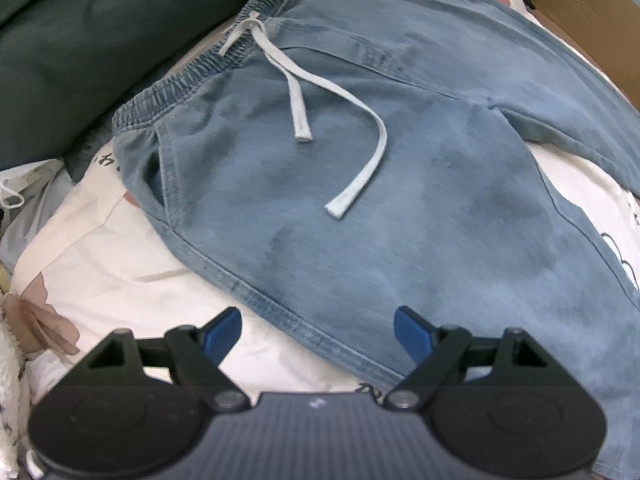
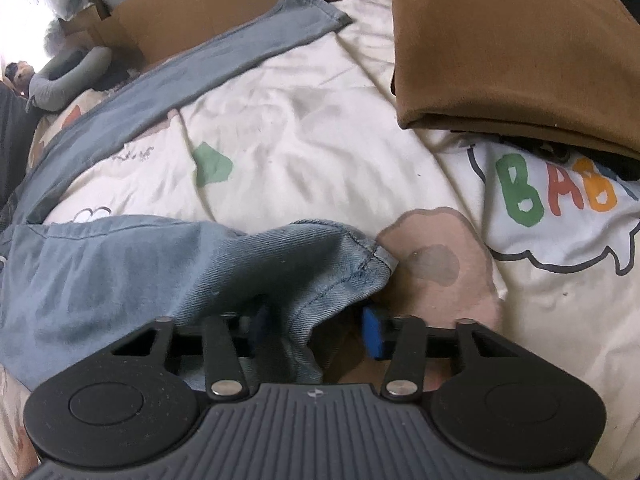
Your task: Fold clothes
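- the left tool (image 1: 318,330) hovers low over the side seam of the jeans (image 1: 360,168), its two blue-tipped fingers (image 1: 224,330) spread wide apart with nothing between them; one tip sits over the bed cover, the other over denim.
- the right tool (image 2: 316,328) is down at a leg hem (image 2: 352,256) of the same jeans, with bunched denim running between its fingers; the right blue pad (image 2: 374,332) shows clear of the cloth and the left pad is mostly buried under it, so i cannot tell whether it is clamped on the fabric.
- the jeans lie spread flat on the bed, pale blue washed denim with darker mottled patches, double stitching along the seams, and a slit side pocket.
- their waistband (image 1: 192,72) is gathered elastic, and a flat white drawstring (image 1: 340,92) is tied at it, its two loose ends trailing across the front.
- in the right wrist view the second leg (image 2: 224,52) stretches away toward the far edge of the bed, ending in a turned hem.
- the bed cover (image 2: 300,128) is soft, creased cream cotton with printed pink and green blobs and a cloud outline holding coloured letters that read "bab", the rest hidden.
- a folded brown garment (image 2: 516,56), smooth and thick, rests on the cover over that print.
- brown cardboard (image 2: 192,8) stands behind the bed, and a dark green fabric (image 1: 80,48) lies beyond the waistband.
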`<state>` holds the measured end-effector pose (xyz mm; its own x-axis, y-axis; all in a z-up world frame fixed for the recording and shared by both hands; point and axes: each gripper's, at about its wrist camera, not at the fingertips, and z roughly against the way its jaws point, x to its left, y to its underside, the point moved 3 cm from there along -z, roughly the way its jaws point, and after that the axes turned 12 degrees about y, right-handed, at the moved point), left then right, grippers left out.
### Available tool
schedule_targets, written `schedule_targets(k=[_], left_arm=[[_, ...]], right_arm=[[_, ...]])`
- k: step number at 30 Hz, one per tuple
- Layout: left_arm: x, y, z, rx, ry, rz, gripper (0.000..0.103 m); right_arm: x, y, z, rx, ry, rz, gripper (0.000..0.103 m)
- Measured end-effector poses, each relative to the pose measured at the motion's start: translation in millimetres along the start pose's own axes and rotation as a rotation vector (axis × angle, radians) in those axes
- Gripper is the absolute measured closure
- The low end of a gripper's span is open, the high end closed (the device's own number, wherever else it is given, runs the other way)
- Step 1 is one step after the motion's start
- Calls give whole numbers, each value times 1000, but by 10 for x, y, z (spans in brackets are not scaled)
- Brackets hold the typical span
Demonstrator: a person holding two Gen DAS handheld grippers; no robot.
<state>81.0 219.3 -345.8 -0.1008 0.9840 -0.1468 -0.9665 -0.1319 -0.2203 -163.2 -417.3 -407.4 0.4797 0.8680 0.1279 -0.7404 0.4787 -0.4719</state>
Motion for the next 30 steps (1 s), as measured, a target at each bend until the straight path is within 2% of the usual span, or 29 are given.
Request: schedule_targets(k=[2,4,10,23,27,29,30], left_arm=[[-1,0,0,-1,3,-2,18],[5,0,3,-3,4,-3,18],[33,-1,23,-18,5,0,18],[103,35,-55,-17,21,17,18],[113,35,-68,-17,23,21,18],[112,32,-67,-18,22,17,18],[115,31,-66,-18,20,14,18]], right_arm=[[-2,5,14,4,-6,-9,80],[-21,7,36,14,-17,-29,86],[-32,-58,245,9,1,14,93],[-101,-365,779,-39,94,151,92],[-212,-374,701,-19,190,104,84],[-331,-388,657,-6,182,38,81],[-385,-393,636,1,168,4,75]])
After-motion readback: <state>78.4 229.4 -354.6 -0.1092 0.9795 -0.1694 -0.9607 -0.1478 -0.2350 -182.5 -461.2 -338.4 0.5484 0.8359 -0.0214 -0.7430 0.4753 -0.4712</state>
